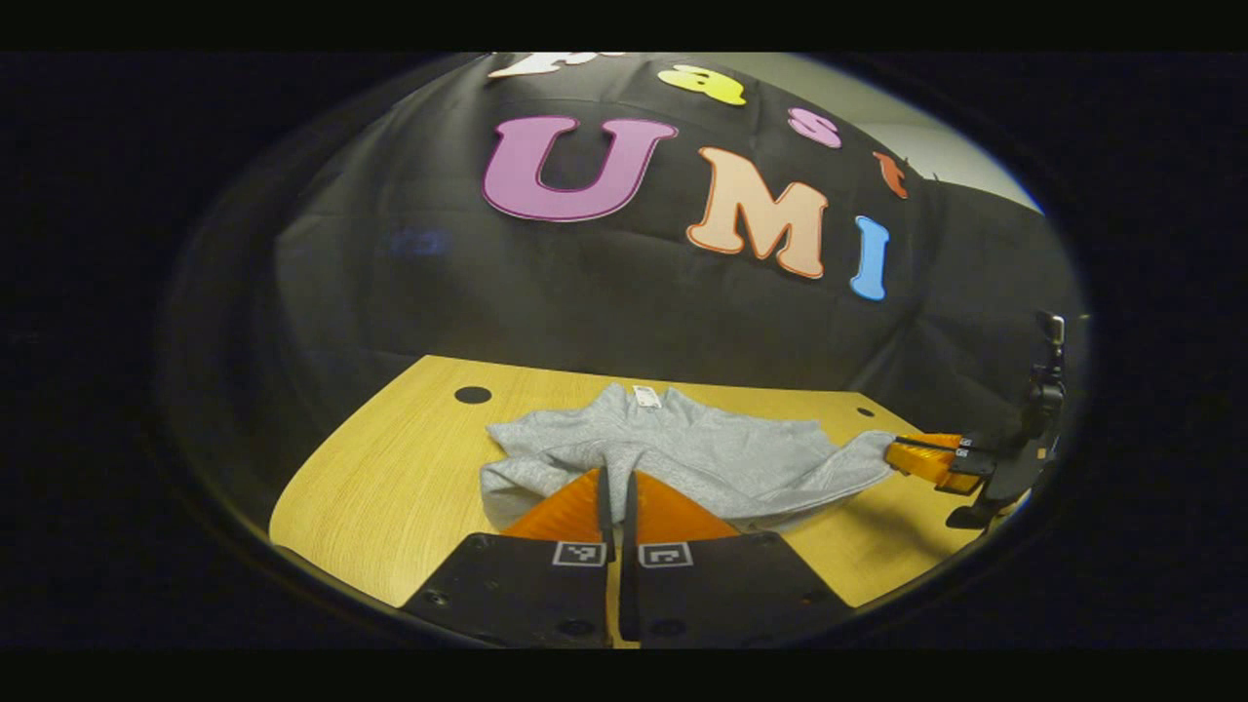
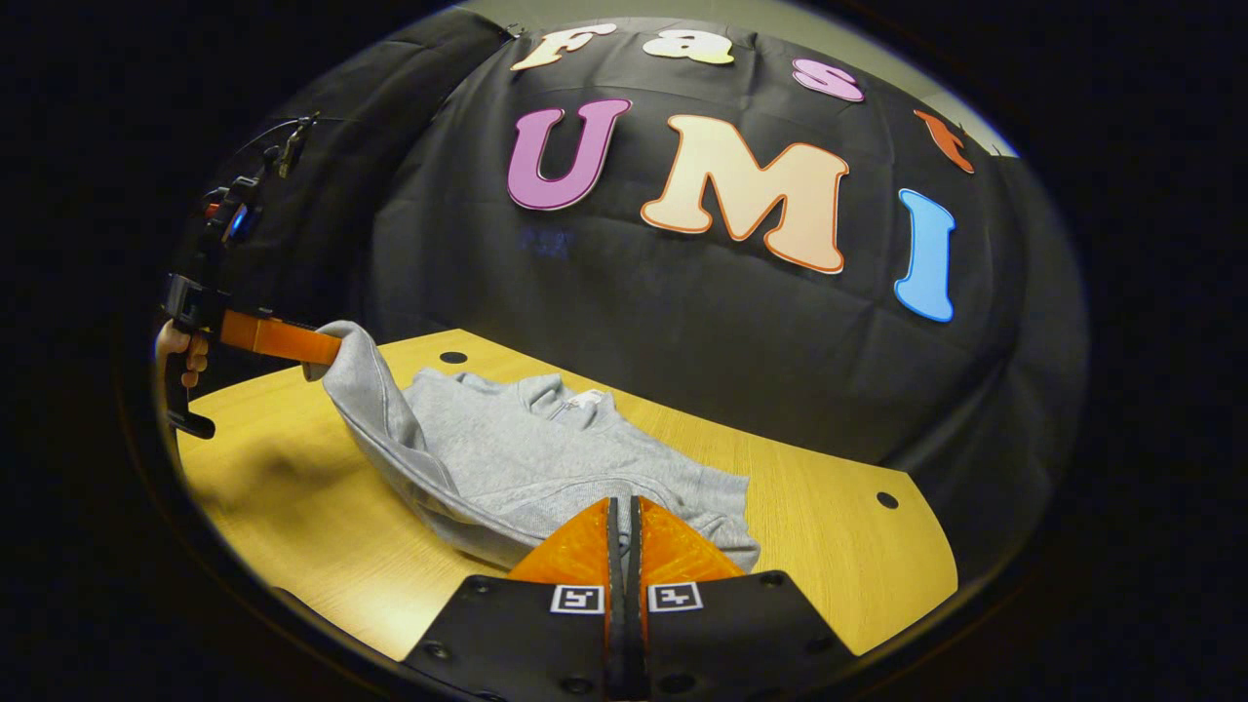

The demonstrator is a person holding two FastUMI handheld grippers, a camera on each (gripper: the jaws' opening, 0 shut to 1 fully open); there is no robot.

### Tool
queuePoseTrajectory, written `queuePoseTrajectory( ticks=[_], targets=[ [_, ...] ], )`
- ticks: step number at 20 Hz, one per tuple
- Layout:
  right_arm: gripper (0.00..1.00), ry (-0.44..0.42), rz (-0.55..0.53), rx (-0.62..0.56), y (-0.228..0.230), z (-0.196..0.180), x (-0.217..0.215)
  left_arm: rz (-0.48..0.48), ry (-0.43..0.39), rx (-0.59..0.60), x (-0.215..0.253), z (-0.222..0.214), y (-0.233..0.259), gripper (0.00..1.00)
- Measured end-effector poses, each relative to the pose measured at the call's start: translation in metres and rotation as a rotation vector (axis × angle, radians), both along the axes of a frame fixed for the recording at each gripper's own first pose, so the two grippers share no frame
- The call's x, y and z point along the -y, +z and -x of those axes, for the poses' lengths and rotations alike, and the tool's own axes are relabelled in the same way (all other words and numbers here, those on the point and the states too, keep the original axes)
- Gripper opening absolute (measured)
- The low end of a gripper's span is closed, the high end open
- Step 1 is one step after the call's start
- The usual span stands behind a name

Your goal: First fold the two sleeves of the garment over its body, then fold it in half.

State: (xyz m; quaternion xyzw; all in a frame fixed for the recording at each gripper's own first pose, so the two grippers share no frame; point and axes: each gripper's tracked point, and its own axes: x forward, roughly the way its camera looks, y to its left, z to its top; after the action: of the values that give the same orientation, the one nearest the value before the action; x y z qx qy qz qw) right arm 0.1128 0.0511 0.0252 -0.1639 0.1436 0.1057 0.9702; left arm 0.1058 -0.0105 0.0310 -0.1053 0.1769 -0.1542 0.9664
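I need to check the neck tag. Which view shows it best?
The left gripper view: the tag faces the camera, flat at the collar of the sweatshirt. In the right gripper view it looks smaller and slanted.

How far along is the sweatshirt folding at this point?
Done: nothing yet; neither sleeve lies over the body of the grey garment. In hand: the left gripper pinches the left-hand sleeve, lifted off the table; the right gripper pinches the right-hand sleeve, stretched outward. Left: both sleeve folds, then the fold in half.
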Motion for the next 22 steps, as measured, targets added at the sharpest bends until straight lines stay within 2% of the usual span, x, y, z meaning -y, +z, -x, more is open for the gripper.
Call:
queuePoseTrajectory(
  ticks=[4,7,14,18,22],
  targets=[
    [0.02,-0.035,-0.049,-0.009,0.007,-0.041,0.005,0.019,0.033,-0.001,0.002,-0.038,0.004,0.0],
    [0.02,-0.049,-0.042,-0.044,-0.005,-0.066,0.007,0.03,0.045,-0.028,0.006,-0.063,-0.005,0.0],
    [0.02,-0.068,-0.009,-0.126,-0.041,-0.108,0.009,-0.009,0.079,-0.096,0.012,-0.111,-0.043,0.0],
    [0.02,-0.084,-0.005,-0.163,-0.059,-0.119,0.011,-0.076,0.083,-0.098,0.019,-0.128,-0.056,0.0],
    [0.02,-0.12,-0.084,-0.179,-0.067,-0.128,0.014,-0.153,0.096,-0.076,0.016,-0.141,-0.06,0.02]
  ],
)
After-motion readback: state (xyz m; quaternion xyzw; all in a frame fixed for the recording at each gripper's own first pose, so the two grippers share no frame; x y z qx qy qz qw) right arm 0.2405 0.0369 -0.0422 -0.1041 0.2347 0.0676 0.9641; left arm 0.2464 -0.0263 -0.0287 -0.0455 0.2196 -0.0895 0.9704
